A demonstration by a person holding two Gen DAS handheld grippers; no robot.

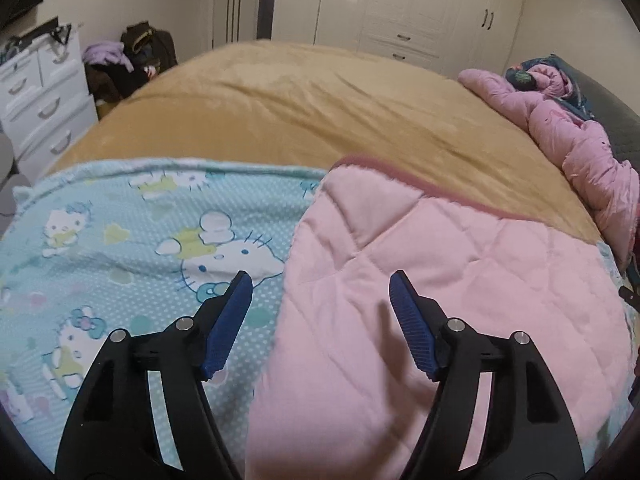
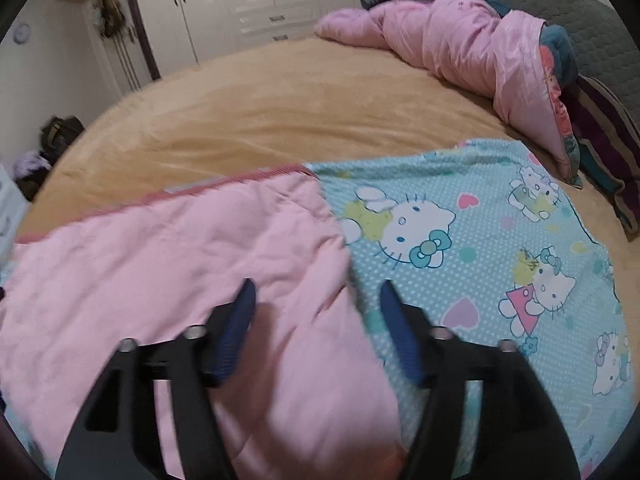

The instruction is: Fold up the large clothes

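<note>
Item: quilted blanket, pale blue cartoon-cat print on one face (image 1: 120,232), plain pink with a darker pink trim on the other; lies on the tan plush bed cover (image 1: 304,112), at the near edge of the bed.
Fold state: pink underside flap (image 1: 440,280) is turned over onto the print. Left wrist view: flap fills 3 to 6 o'clock, print from 7 to 10. Right wrist view: flap (image 2: 160,248) from 7 to 10, print (image 2: 500,240) from 1 to 5.
Left gripper (image 1: 322,286): fingers spread apart, nothing between the blue pads; they hover over the flap's edge where pink meets print.
Right gripper (image 2: 316,294): fingers likewise apart and empty, above the flap's slanting edge; view blurred.
Done so far: judged one fold laid, and cloth not held by either gripper.
Left to do: flap edge runs crooked and rumpled, not square with the print's border; likely needs straightening, then further folds to bring it down to a compact bundle. Judged early to middle of the job.
Elsewhere: crumpled pink padded garment (image 2: 460,36) at 1 o'clock near the headboard, untouched; white wardrobe (image 1: 400,4) at 12.
</note>
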